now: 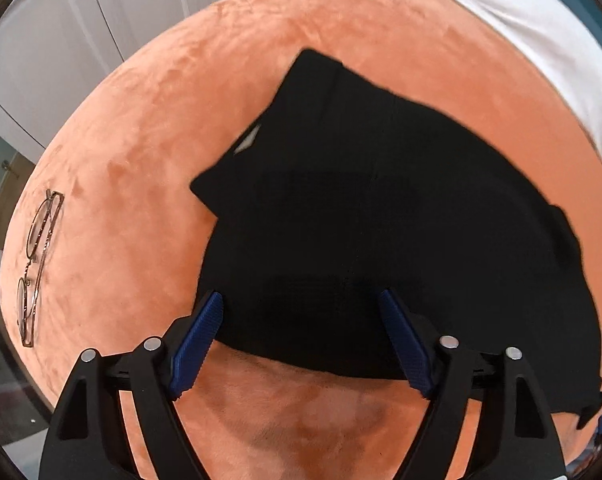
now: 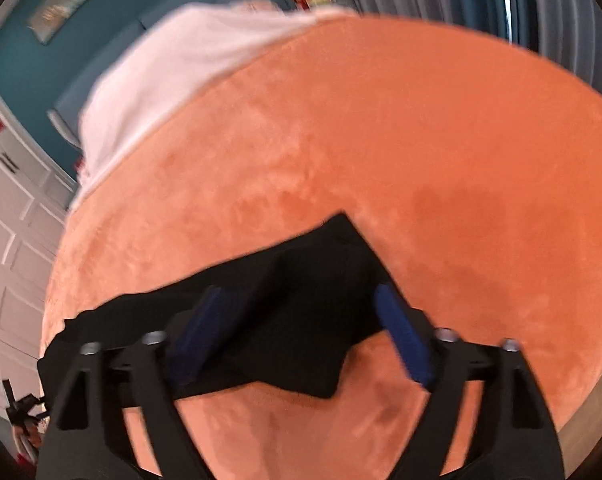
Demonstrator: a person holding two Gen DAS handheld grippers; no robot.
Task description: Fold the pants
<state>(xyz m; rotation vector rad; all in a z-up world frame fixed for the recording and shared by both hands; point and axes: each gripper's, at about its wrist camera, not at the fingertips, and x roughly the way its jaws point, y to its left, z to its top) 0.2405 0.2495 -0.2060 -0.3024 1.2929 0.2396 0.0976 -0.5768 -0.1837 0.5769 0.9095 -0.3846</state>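
Lying: the black pants (image 1: 381,220) rest partly folded on the orange blanket (image 1: 141,140), a pale label showing near one edge.
Pants, right view: the same pants (image 2: 301,312) sit low in the frame, one pointed corner aimed away from the camera; this view is blurred.
Left gripper (image 1: 301,340): fingers spread wide, blue pads (image 1: 199,344) apart; it hovers over the near edge of the pants with nothing pinched between the pads.
Right gripper (image 2: 301,336): fingers spread wide above the pants, blue pads (image 2: 401,340) apart, nothing clamped between them; whether a pad touches the cloth I cannot tell.
Glasses (image 1: 39,264): a thin-framed pair lies on the blanket, well apart from the pants, toward the left edge of the left view.
White cloth (image 1: 521,40): it lies at the far side of the blanket, apart from the pants; in the right view the cloth (image 2: 173,80) is blurred.
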